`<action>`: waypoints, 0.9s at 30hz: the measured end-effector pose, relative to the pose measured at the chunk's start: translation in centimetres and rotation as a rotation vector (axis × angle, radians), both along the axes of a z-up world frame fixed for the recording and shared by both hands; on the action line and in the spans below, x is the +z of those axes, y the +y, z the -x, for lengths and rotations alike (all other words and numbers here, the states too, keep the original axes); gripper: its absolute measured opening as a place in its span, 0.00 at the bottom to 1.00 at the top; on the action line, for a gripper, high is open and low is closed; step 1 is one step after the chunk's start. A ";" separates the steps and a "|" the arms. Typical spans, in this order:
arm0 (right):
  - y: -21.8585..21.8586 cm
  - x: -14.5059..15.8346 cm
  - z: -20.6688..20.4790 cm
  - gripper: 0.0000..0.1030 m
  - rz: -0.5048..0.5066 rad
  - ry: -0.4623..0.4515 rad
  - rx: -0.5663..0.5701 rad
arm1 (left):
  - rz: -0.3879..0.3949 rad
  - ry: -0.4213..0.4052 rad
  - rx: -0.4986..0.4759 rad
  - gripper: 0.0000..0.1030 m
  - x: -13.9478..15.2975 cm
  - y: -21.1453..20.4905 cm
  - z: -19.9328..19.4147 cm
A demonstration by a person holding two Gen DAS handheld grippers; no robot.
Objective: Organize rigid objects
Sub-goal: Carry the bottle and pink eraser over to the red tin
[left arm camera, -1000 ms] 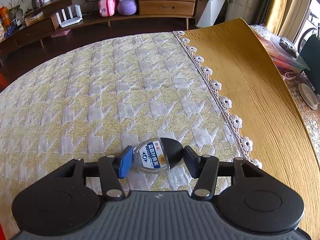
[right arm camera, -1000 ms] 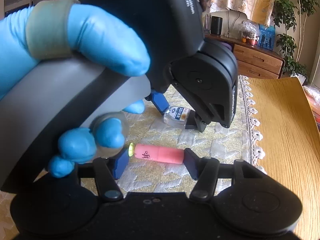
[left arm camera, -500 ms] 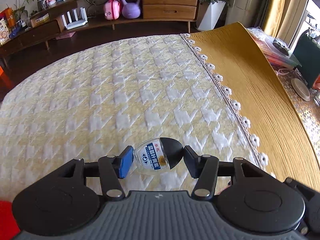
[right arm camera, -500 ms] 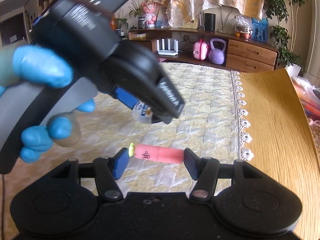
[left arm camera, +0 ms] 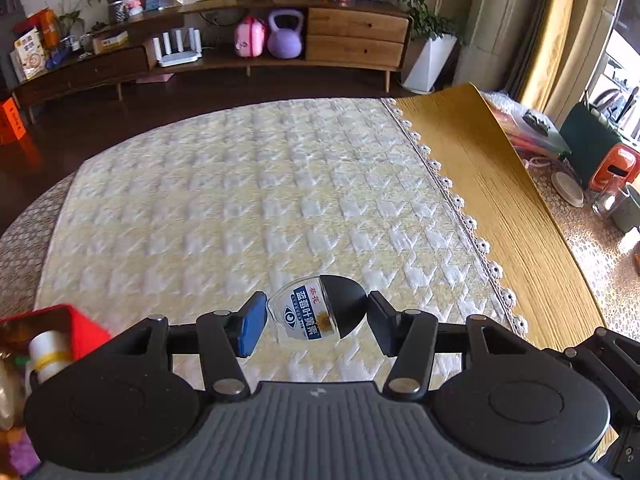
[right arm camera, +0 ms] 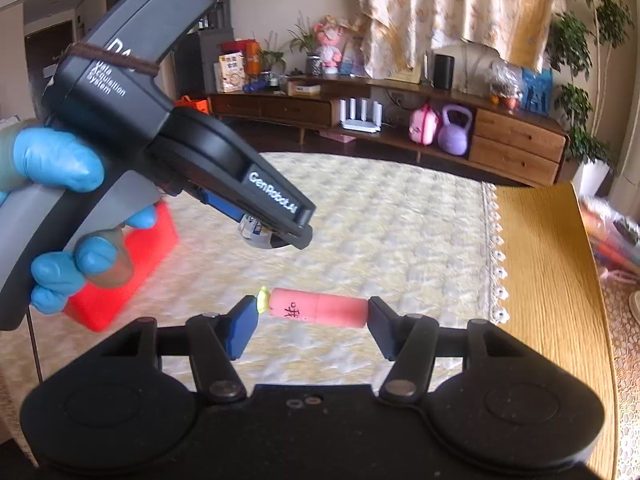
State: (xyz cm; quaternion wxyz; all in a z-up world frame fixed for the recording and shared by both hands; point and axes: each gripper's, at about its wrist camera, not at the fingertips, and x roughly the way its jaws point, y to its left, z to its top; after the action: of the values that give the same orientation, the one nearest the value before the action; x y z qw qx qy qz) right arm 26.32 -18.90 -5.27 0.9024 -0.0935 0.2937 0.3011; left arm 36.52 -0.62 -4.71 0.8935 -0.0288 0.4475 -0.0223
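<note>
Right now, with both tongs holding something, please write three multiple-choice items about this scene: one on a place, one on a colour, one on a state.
1. Where is the red box seen from the right wrist camera?
A. On the left side, behind the left tongs
B. On the wooden board at right
C. On the far shelf

2. What colour is the cap of the small clear bottle?
A. White
B. Black
C. Green

3. In what state are the right tongs?
A. Wide open, holding nothing
B. Shut on the pink tube
C. Not in view

Answers:
1 A: the box lies on the patterned cloth behind the left tongs.
2 B: a dark cap meets the right pad.
3 B: both pads press the ends of the pink tube.
</note>
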 end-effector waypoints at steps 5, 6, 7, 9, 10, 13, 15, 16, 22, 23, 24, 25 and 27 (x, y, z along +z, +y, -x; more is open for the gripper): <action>1.6 2.0 2.3 0.57 -0.013 -0.005 0.033 | 0.008 -0.028 0.043 0.53 1.9 3.1 3.7; 2.1 2.4 2.7 0.57 -0.012 -0.009 0.042 | 0.009 -0.032 0.050 0.53 2.2 3.8 4.4; 2.6 2.7 3.3 0.57 -0.009 -0.014 0.052 | 0.010 -0.035 0.057 0.53 2.5 4.4 5.1; 3.7 3.2 4.3 0.57 -0.002 -0.026 0.069 | 0.008 -0.041 0.069 0.53 3.0 5.7 6.5; 4.3 3.3 4.7 0.57 0.003 -0.031 0.080 | 0.005 -0.046 0.074 0.53 3.2 6.3 7.3; 6.1 3.7 5.9 0.57 0.014 -0.042 0.107 | 0.002 -0.058 0.091 0.53 3.9 8.5 9.3; 7.3 3.9 6.4 0.57 0.017 -0.047 0.125 | 0.002 -0.068 0.104 0.53 4.3 10.0 10.5; 8.0 3.9 7.0 0.57 0.018 -0.050 0.132 | 0.001 -0.072 0.111 0.53 4.5 10.8 11.1; 11.9 3.8 8.6 0.57 0.020 -0.052 0.178 | -0.001 -0.083 0.174 0.53 5.1 16.0 13.8; 12.4 3.7 8.7 0.57 0.022 -0.050 0.185 | -0.004 -0.082 0.185 0.53 5.1 16.8 14.1; 13.0 3.5 9.1 0.57 0.025 -0.049 0.192 | -0.007 -0.079 0.195 0.53 4.9 17.6 14.4; 13.6 3.3 9.1 0.57 0.029 -0.047 0.197 | -0.008 -0.075 0.204 0.53 4.8 18.4 14.7; 14.7 2.8 9.0 0.57 0.036 -0.037 0.205 | -0.013 -0.069 0.222 0.53 4.3 19.9 15.3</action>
State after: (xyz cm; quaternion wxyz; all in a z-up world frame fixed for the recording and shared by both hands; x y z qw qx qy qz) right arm 17.29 -4.18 -2.50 0.8703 -0.1449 0.2714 0.3846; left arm 21.23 19.30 -0.40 0.9056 -0.0716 0.4107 0.0785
